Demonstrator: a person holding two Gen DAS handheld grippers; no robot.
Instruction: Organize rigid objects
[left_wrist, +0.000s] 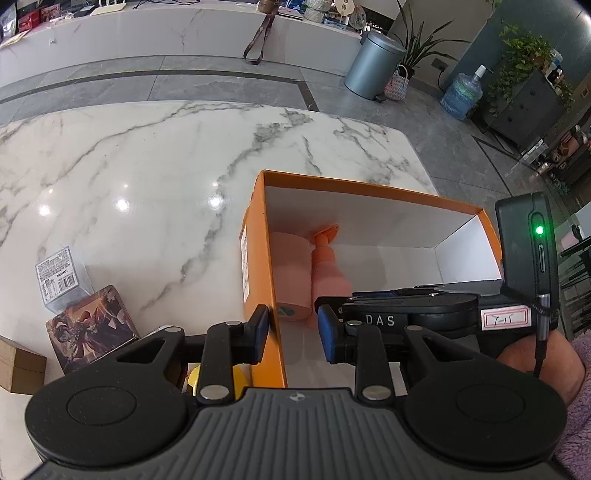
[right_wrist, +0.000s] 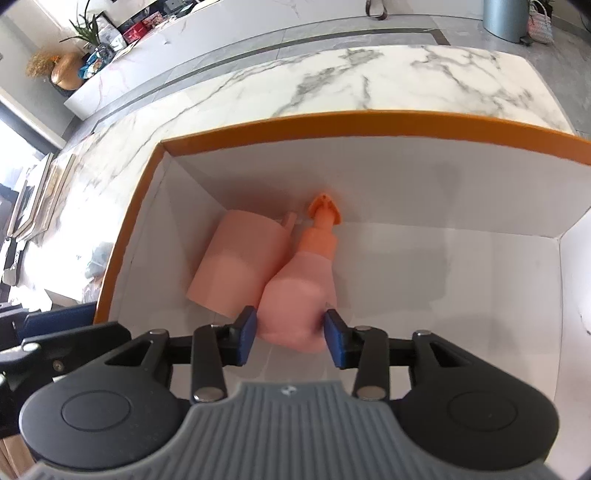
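My right tool (right_wrist: 290, 334) sits low inside the orange box (right_wrist: 369, 122), jaws narrowed on either side of the pink pump bottle (right_wrist: 299, 291); pads look to be touching its base, but contact is hard to confirm from the right wrist view, so I can't tell if it's gripped or just bracketed. The bottle lies on its side w/ its orange pump head (right_wrist: 325, 208) toward the box's far wall, right against the peach cylinder (right_wrist: 240, 266), which lies nearer the box's left wall. My left tool (left_wrist: 291, 330) is open, straddling the box's left wall near the front corner, one pad outside, one inside. Risks, imo: if I pull the right tool back while it's pinching, the bottle drags out of place or rolls into the cylinder; if the pads only catch the rounded base, it may squirt free. The left tool closing on thin cardboard could bend the wall or skid the whole box on the slick counter (left_wrist: 147, 177). Outside the box's left wall wait a card box (left_wrist: 90, 328), a clear labelled box (left_wrist: 59, 275), a brown carton (left_wrist: 18, 365) and something yellow (left_wrist: 236, 374), mostly hidden under my left tool, so no idea what it is. The box's near wall is cut off in both views.
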